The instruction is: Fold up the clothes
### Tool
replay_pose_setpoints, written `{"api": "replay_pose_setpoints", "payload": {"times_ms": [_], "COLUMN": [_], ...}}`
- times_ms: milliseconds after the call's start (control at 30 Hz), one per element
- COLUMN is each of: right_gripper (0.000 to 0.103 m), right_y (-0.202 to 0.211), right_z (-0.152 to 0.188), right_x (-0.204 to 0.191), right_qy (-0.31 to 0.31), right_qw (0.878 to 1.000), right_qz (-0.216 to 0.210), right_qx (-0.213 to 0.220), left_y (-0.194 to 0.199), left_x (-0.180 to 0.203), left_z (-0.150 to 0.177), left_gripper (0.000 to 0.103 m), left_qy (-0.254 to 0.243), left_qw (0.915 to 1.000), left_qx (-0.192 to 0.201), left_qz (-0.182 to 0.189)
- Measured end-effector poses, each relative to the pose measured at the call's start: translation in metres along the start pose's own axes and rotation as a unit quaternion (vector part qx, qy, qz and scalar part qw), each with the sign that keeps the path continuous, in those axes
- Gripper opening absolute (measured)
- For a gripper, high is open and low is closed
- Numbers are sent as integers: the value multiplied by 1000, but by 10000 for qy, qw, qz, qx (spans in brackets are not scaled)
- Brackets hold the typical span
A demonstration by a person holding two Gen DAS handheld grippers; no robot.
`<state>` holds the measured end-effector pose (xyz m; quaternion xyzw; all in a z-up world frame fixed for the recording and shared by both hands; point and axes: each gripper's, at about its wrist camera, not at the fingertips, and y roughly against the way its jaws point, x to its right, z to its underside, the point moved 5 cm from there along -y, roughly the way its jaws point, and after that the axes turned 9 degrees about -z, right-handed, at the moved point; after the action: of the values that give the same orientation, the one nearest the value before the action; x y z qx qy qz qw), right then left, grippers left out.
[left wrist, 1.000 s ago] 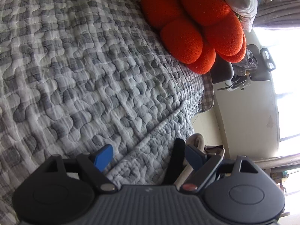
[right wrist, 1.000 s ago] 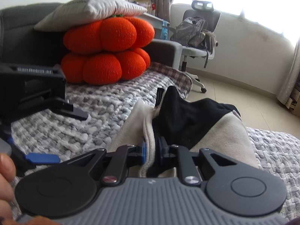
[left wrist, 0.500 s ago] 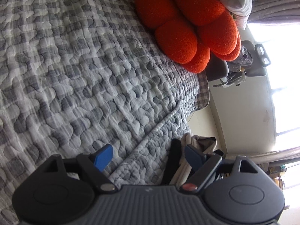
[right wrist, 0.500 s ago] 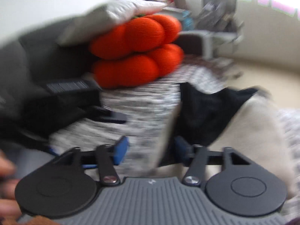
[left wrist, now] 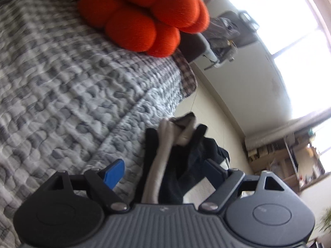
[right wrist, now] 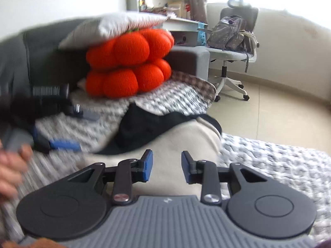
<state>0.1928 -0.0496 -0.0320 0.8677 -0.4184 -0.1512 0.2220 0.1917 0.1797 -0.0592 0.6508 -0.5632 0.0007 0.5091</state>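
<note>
1. Our left tongs (left wrist: 163, 173) fill the bottom of the left wrist view, spread wide, with one blue pad (left wrist: 114, 173) at lower left and the other half hidden at lower right.
2. A bunched fold of the cream-and-black garment (left wrist: 165, 165) rises between those pads. It lies against the right-hand pad, and a clear gap separates it from the left-hand one. The pads do not pinch it together.
3. Our right tongs (right wrist: 167, 168) sit at the bottom centre of the right wrist view, partly spread and closing, with an open gap between the blue pads.
4. Nothing is caught in that gap. Through it we see only the cream cloth of the garment (right wrist: 186, 142), which lies just beyond and beneath the fingertips.
5. The garment is heaped on the grey checked quilt (right wrist: 269, 159) near the bed's edge. Its black part (right wrist: 144, 128) lies in the middle of the frame, above the tongs.
6. At the left edge of the right wrist view we see, blurred, the left tongs' blue pad (right wrist: 64, 144) and a hand (right wrist: 12, 167).
7. An orange cushion (right wrist: 128, 64) sits at upper centre with a grey pillow (right wrist: 115, 28) on top, and an office chair (right wrist: 233, 47) stands at upper right on the floor.
</note>
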Motion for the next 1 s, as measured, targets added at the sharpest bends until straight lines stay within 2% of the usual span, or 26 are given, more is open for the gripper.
{"api": "replay_pose_setpoints", "payload": {"times_ms": [100,167,233,300,433,500,600,700,767,833,1000], "right_gripper": [32,31,31,33,33,33,33,33,33,33,33], "right_y": [-4,-10,-9,-11,-15,-14,-13,-13,-14,-14,-9], "right_z": [15,21,26,30,37,38,38,37,37,37,26], "right_x": [4,8,9,7,5,6,7,8,6,5,13], "right_qy": [53,84,111,219,340,356,364,368,388,399,69], "right_qw": [9999,9995,9994,9991,9987,9986,9985,9984,9984,9984,9991], "right_qz": [-49,-14,-35,-46,-19,-29,-58,-72,-39,-13,-165], "right_qx": [-120,-298,-336,-358,-376,-395,-411,-416,-411,-405,-386], "left_y": [7,11,8,1,-15,-20,-20,-20,-21,-22,-24], "left_x": [23,38,49,56,57,55,53,49,44,42,42], "left_z": [7,14,22,29,37,39,40,36,33,31,33], "left_gripper": [85,85,86,86,83,64,46,32,28,27,27], "left_qy": [-627,-1086,-1441,-1669,-1995,-2150,-2328,-2244,-2106,-2013,-2106], "left_qw": [9973,9923,9871,9839,9795,9758,9702,9714,9743,9766,9746], "left_qx": [241,359,303,216,257,364,488,488,441,396,351], "left_qz": [286,475,626,605,86,-168,-459,-611,-671,-638,-681]}}
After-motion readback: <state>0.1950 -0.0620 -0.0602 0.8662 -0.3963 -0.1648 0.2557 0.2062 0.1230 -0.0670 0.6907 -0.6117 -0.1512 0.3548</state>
